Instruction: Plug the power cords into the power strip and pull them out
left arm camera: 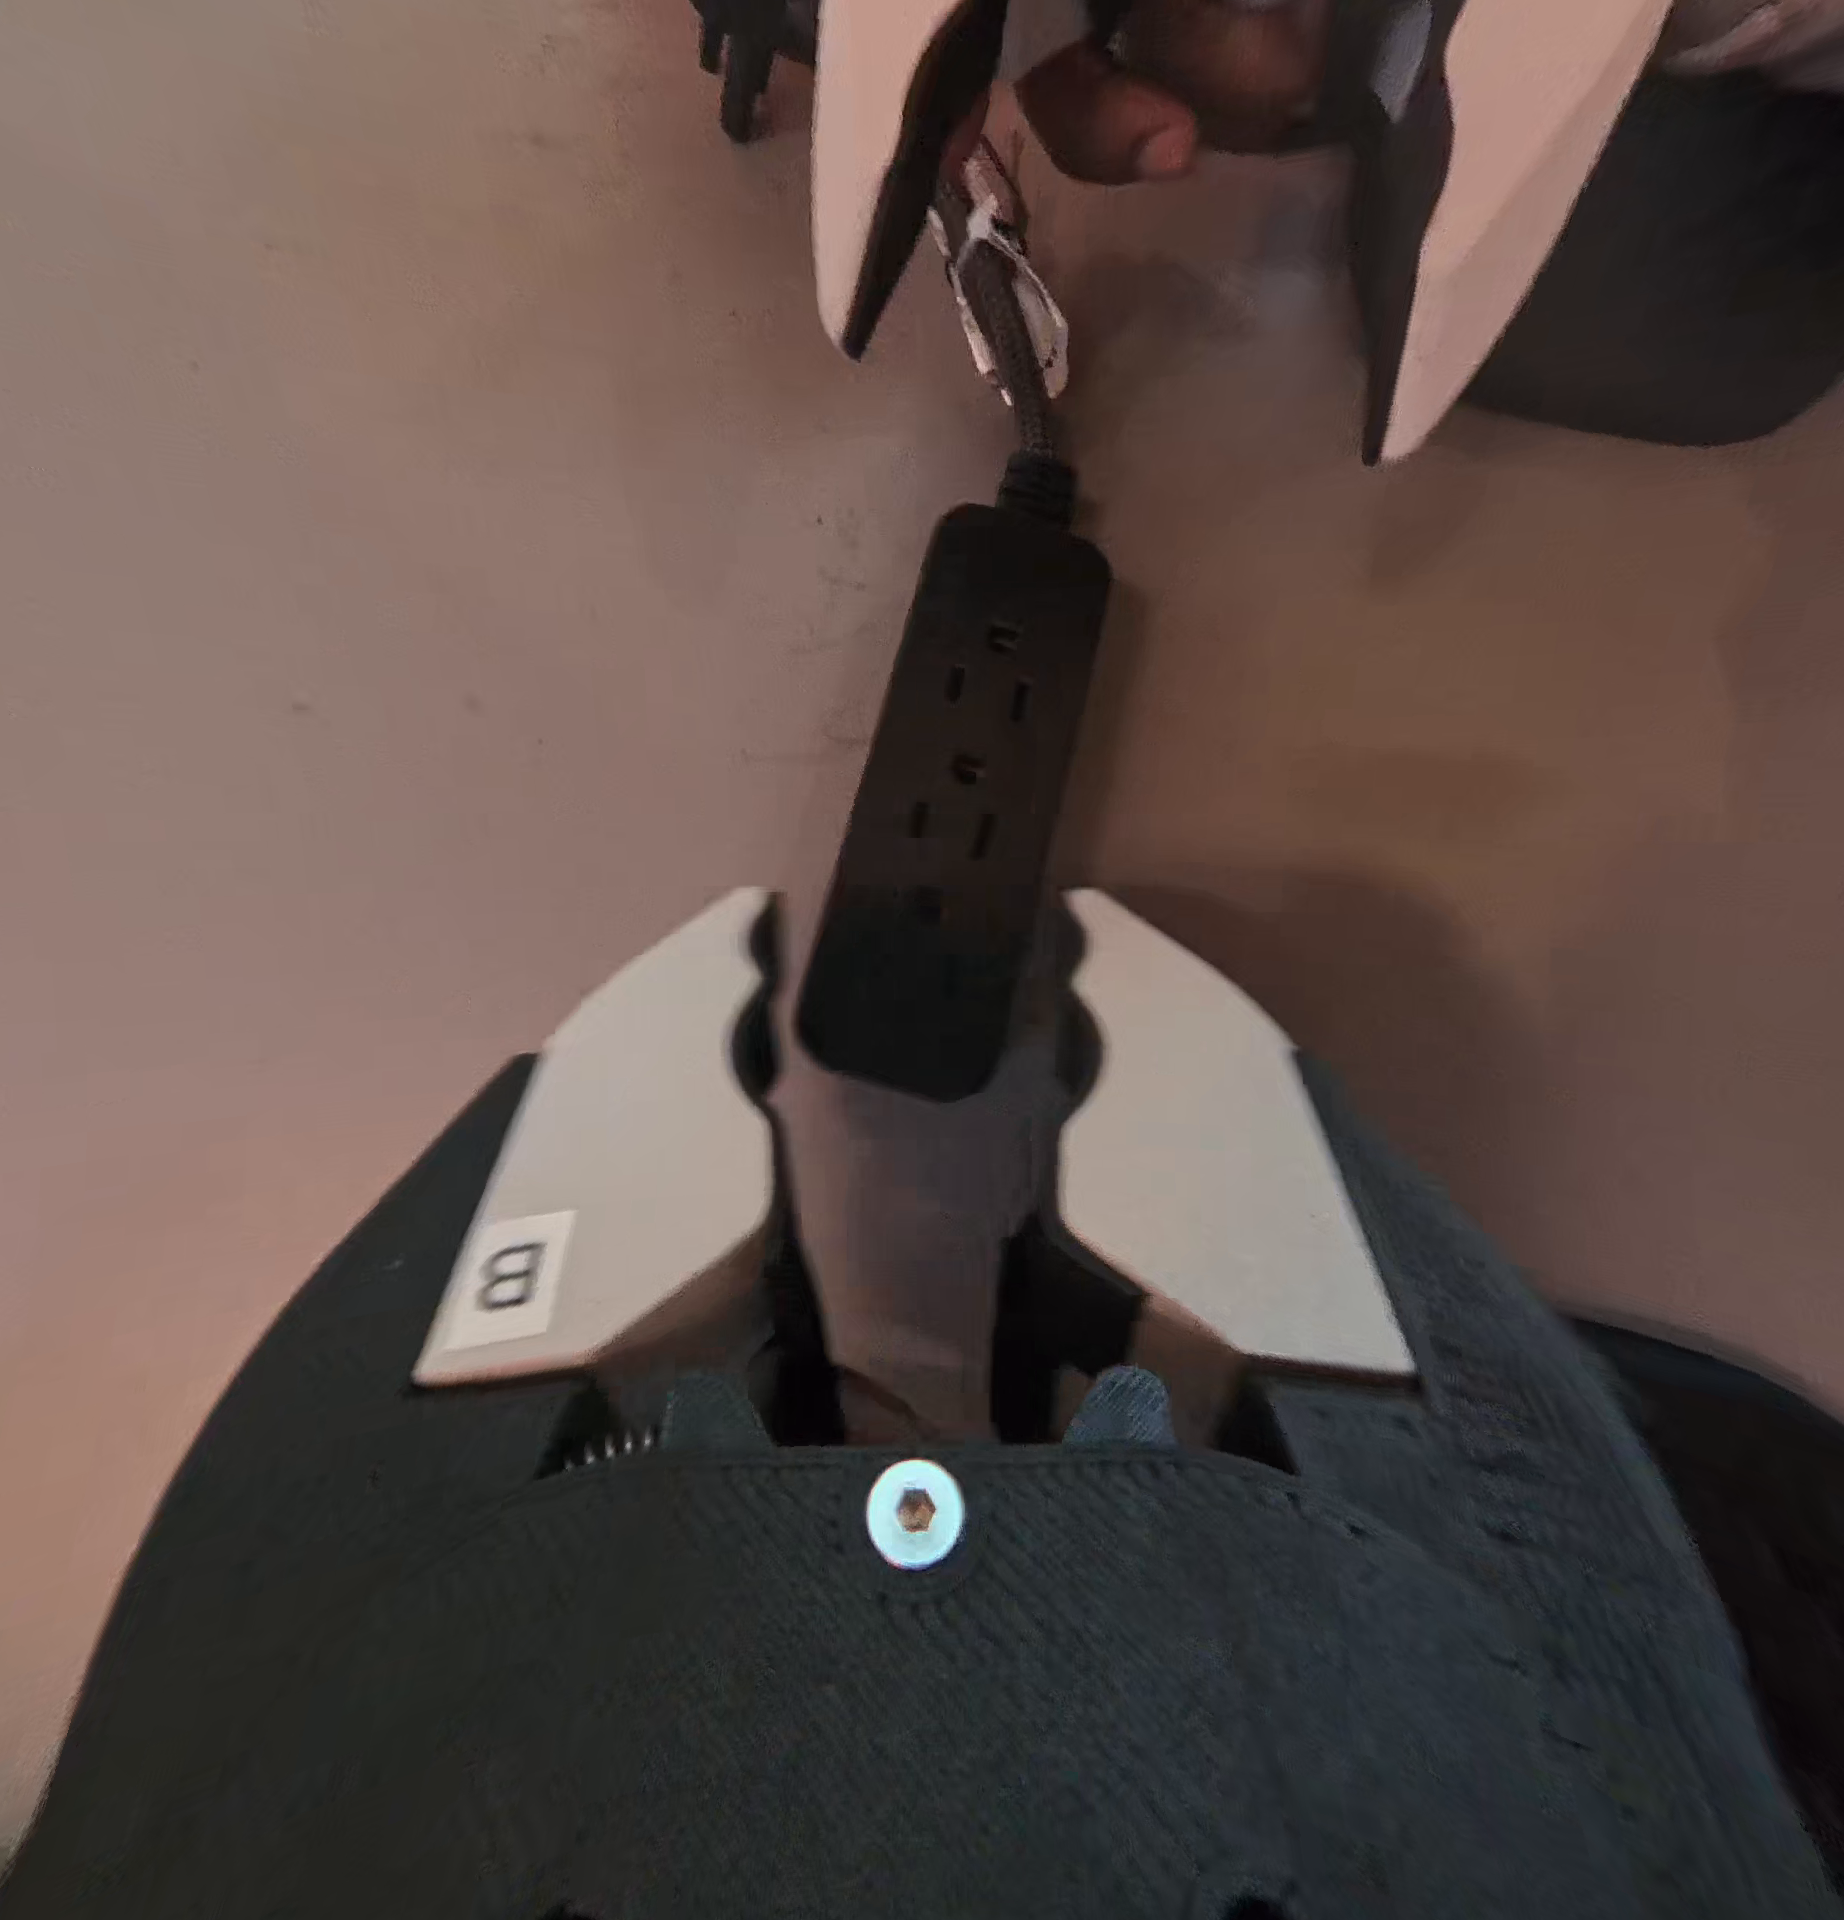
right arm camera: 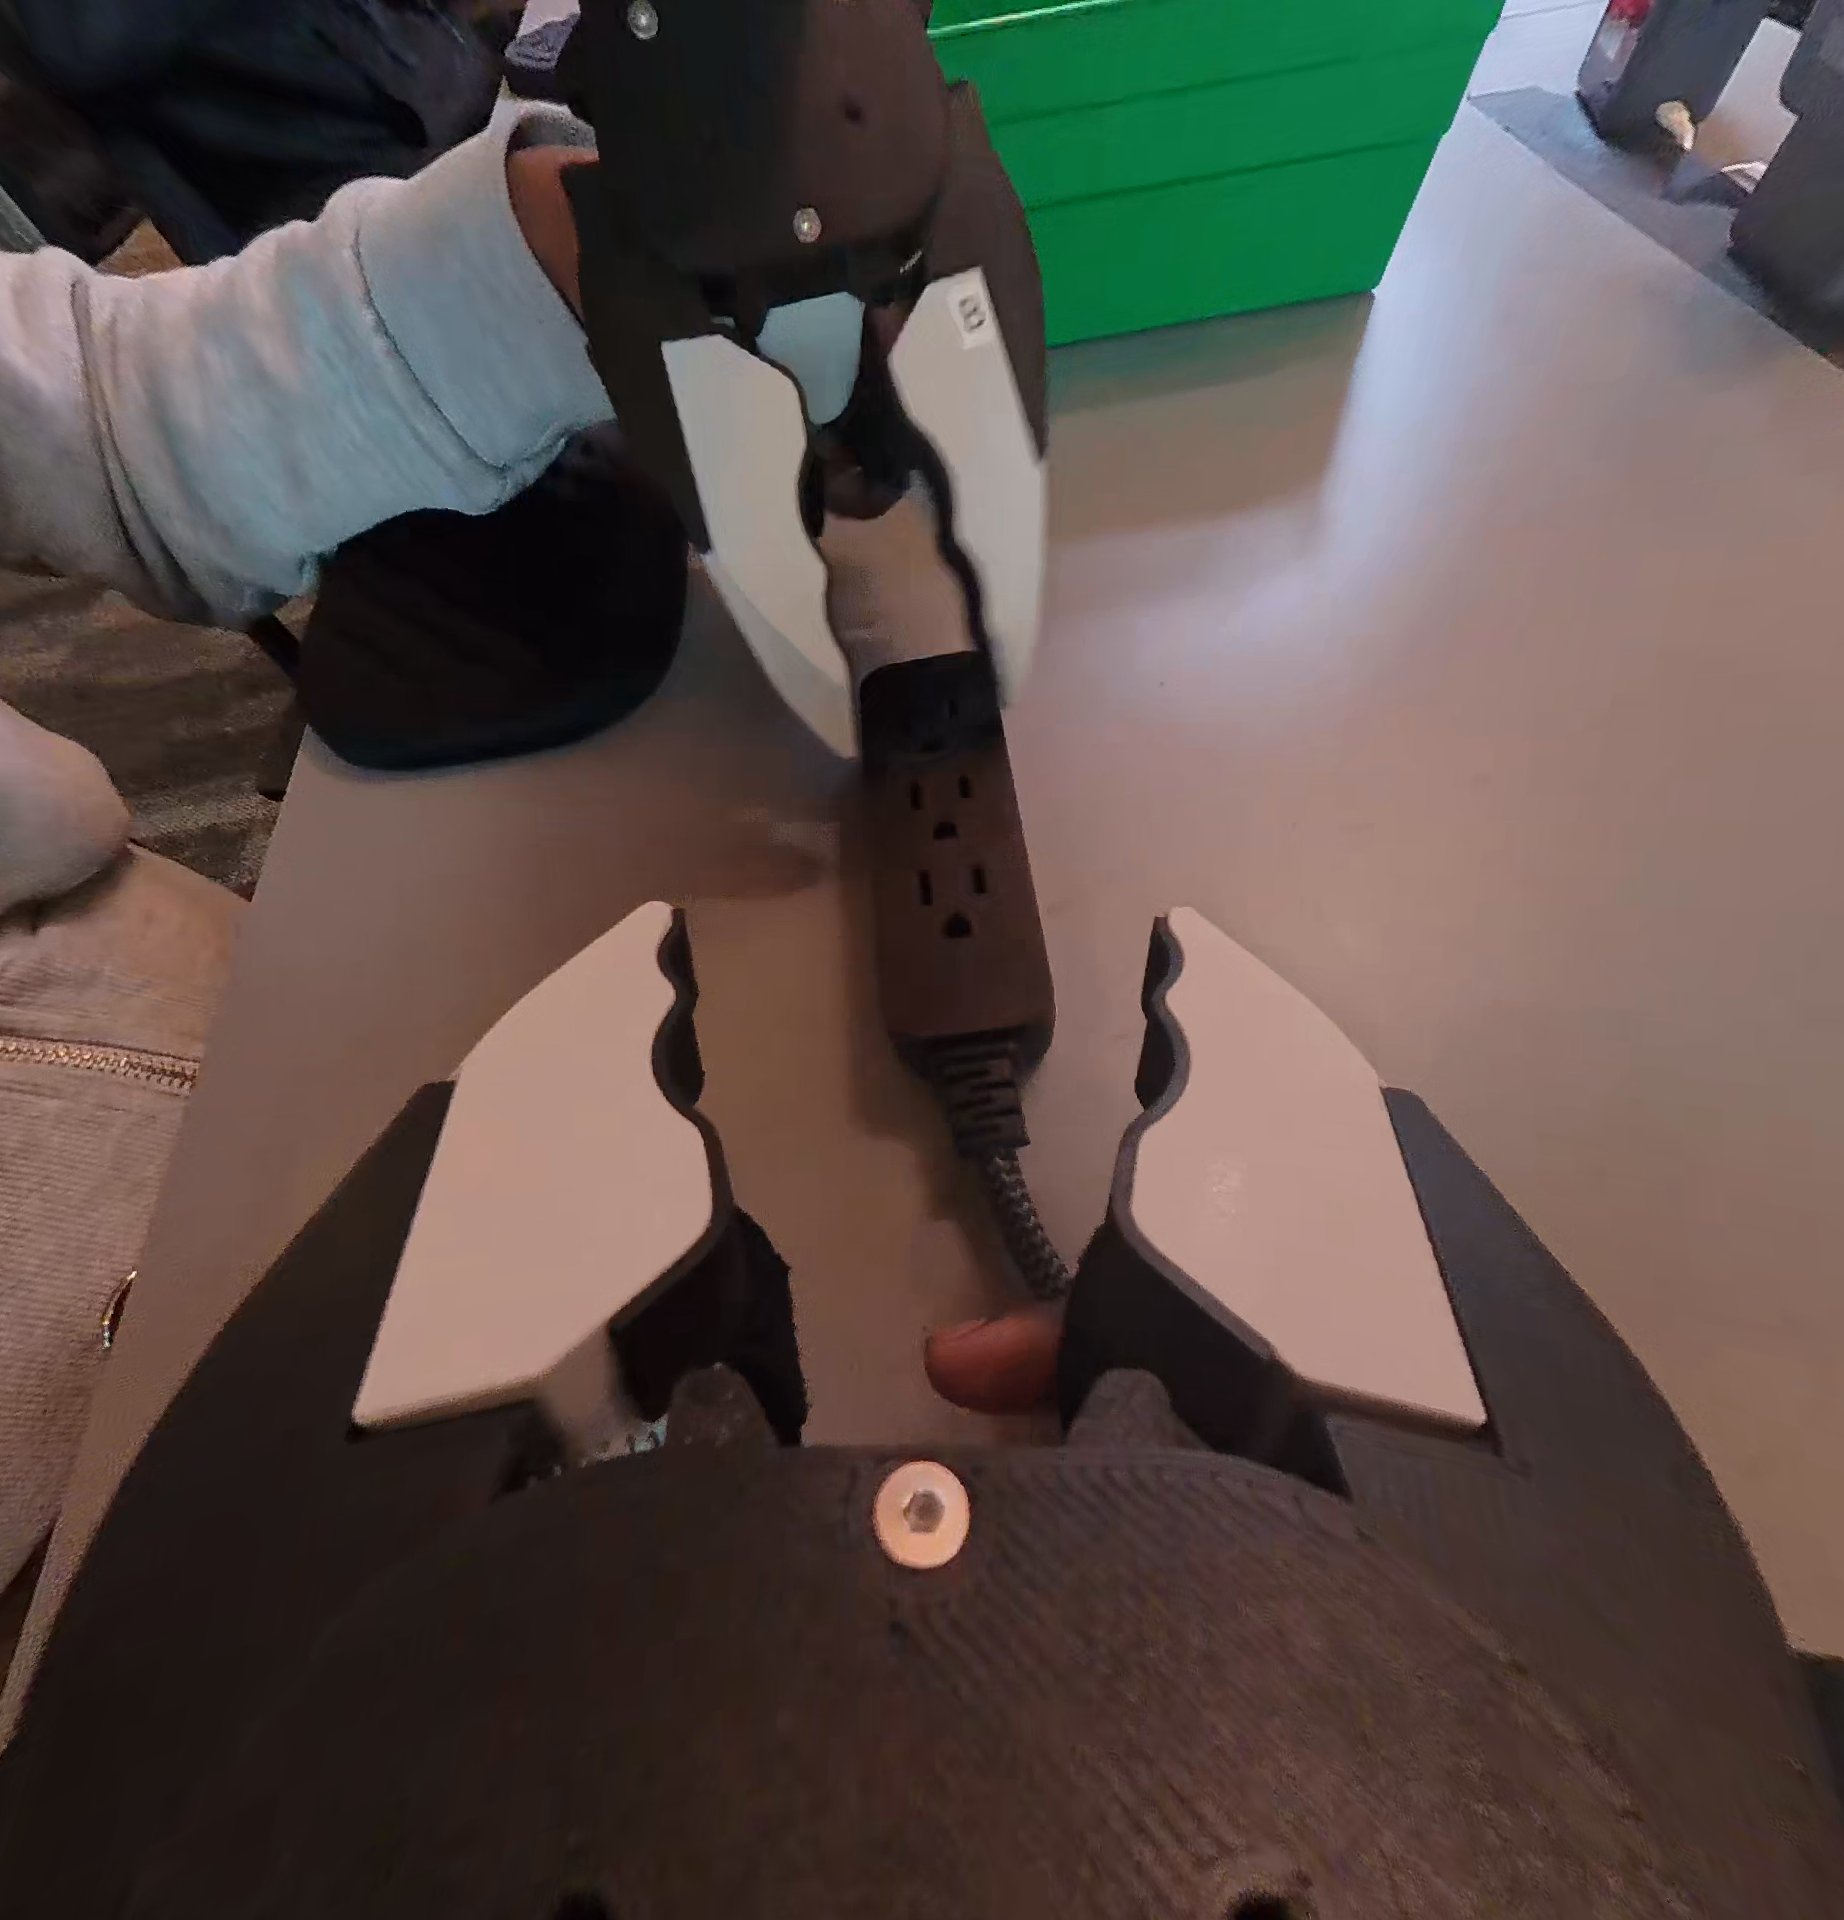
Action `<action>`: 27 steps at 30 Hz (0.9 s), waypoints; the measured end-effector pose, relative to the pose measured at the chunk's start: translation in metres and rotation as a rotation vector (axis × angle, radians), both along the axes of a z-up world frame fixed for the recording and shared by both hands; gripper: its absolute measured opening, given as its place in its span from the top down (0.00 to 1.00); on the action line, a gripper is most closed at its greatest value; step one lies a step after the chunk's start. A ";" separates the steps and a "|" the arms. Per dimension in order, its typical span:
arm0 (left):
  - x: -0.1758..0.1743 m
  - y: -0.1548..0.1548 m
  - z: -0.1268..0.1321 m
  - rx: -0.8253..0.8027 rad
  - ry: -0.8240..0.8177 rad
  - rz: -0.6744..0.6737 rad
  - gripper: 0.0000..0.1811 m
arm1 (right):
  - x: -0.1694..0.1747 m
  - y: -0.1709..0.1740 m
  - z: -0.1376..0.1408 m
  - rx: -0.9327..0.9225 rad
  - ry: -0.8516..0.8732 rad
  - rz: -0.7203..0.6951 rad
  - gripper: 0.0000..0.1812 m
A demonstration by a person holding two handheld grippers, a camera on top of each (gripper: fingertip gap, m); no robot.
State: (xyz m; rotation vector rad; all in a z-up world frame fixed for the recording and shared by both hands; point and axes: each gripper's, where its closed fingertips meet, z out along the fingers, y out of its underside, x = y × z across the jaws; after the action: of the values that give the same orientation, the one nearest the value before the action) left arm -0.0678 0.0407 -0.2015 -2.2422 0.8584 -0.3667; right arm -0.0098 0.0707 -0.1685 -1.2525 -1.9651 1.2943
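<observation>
A black power strip (left arm camera: 959, 769) lies on the tan table (left arm camera: 378, 623), its sockets empty. My left gripper (left arm camera: 918, 904) is shut on the strip's free end, one finger on each side. In the right wrist view the same gripper (right arm camera: 928, 696) comes down from the top onto the far end of the strip (right arm camera: 949, 862). My right gripper (right arm camera: 923, 914) is open wide and empty, over the strip's cord end. The braided cord (right arm camera: 1011, 1195) runs back between its jaws. In the left wrist view the right gripper (left arm camera: 1115, 395) is at the top, with the cord and its white tag (left arm camera: 1001, 301) between the jaws.
A green bin (right arm camera: 1209, 156) stands at the table's far edge. A black rounded seat (right arm camera: 492, 623) and a person's grey sleeve (right arm camera: 274, 364) are at the left, beyond the table edge. A black plug-like thing (left arm camera: 736, 83) lies at the top left. Dark items (right arm camera: 1811, 156) sit far right. The left gripper's tips are roughly 8 centimeters from the right gripper's. Measured from the fingertips, the black plug-like thing (left arm camera: 736, 83) is 15 centimeters or so from the right gripper and 20 centimeters from the left.
</observation>
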 end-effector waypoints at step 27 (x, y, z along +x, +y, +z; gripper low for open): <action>-0.012 -0.040 0.157 0.862 -0.066 0.112 0.53 | 0.000 0.027 0.094 -0.132 0.688 -0.185 0.39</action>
State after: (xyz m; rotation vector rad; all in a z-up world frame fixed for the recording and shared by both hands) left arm -0.0800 0.0006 -0.0442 -1.4547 0.6720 0.0025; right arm -0.0094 0.0974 -0.0745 -0.8516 -1.2692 1.5154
